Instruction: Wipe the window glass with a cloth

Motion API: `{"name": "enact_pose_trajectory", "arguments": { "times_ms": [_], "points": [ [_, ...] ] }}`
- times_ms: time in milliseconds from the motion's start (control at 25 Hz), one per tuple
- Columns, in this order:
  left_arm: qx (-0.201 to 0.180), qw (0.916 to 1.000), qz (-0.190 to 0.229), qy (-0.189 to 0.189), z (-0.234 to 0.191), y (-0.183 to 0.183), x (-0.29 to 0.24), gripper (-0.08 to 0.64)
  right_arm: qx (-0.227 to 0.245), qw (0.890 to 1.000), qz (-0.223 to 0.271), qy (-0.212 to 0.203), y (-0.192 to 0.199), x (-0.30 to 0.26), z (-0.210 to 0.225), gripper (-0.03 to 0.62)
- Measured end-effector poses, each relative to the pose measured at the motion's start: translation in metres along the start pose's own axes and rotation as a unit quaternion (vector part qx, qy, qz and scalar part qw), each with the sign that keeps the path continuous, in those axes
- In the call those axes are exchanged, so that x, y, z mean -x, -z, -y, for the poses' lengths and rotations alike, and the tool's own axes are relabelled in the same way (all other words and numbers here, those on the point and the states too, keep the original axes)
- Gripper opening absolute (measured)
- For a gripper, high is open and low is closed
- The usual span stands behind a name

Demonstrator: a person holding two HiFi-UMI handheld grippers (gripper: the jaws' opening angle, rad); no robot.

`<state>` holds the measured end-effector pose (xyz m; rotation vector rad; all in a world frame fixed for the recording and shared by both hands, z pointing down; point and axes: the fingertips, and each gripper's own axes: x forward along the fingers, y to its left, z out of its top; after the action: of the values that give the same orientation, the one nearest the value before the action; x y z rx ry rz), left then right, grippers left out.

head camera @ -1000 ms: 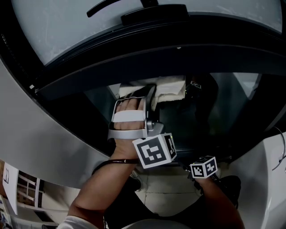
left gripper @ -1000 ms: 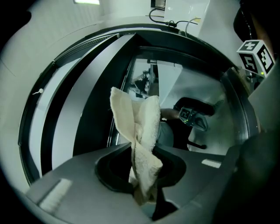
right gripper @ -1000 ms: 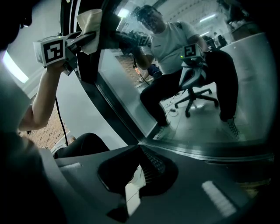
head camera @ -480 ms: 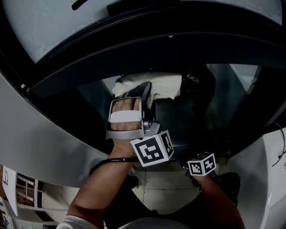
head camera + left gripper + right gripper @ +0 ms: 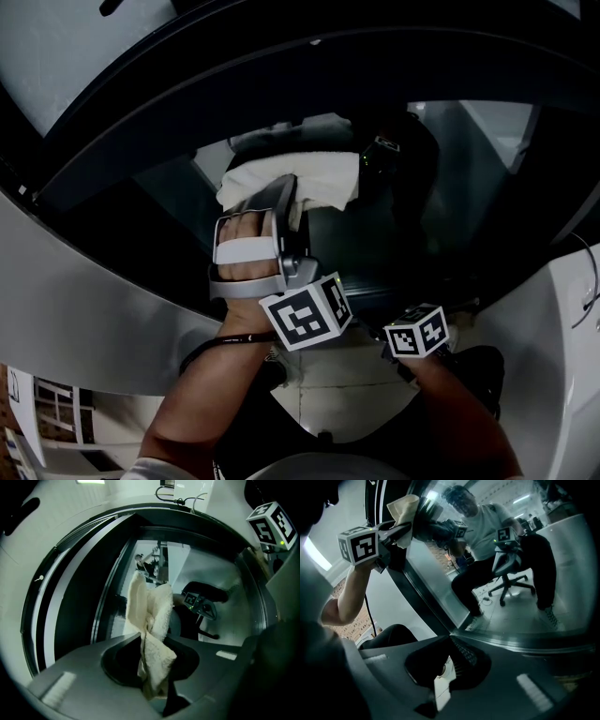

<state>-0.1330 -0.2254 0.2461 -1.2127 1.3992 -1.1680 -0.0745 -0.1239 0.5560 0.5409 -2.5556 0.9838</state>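
A cream cloth (image 5: 298, 178) is bunched against the dark window glass (image 5: 459, 178) near its upper left corner. My left gripper (image 5: 286, 202) is shut on the cloth and holds it to the pane. In the left gripper view the cloth (image 5: 151, 620) stands up from between the jaws. My right gripper (image 5: 451, 638) hangs lower, by the bottom frame of the window, with its jaws together and nothing in them. In the head view only its marker cube (image 5: 417, 330) shows. From the right gripper view, the left gripper (image 5: 393, 531) and cloth (image 5: 407, 504) are up at the left.
A dark curved window frame (image 5: 281, 84) runs above the glass, with a pale grey wall panel (image 5: 84, 281) at the left. The glass (image 5: 511, 573) mirrors a seated person and an office chair. A white ledge (image 5: 572, 319) stands at the right.
The left gripper and cloth have shifted slightly up and left in the picture, still on the glass. The right gripper has hardly moved.
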Motion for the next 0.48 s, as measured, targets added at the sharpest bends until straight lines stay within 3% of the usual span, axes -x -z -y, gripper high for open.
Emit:
{"name": "enact_pose_trajectory", "arguments": {
  "times_ms": [480],
  "points": [
    [0.007, 0.9999, 0.004, -0.007, 0.031, -0.001, 0.000, 0.095, 0.000, 1.000, 0.005, -0.006, -0.002, 0.002, -0.002, 0.002]
  ]
}}
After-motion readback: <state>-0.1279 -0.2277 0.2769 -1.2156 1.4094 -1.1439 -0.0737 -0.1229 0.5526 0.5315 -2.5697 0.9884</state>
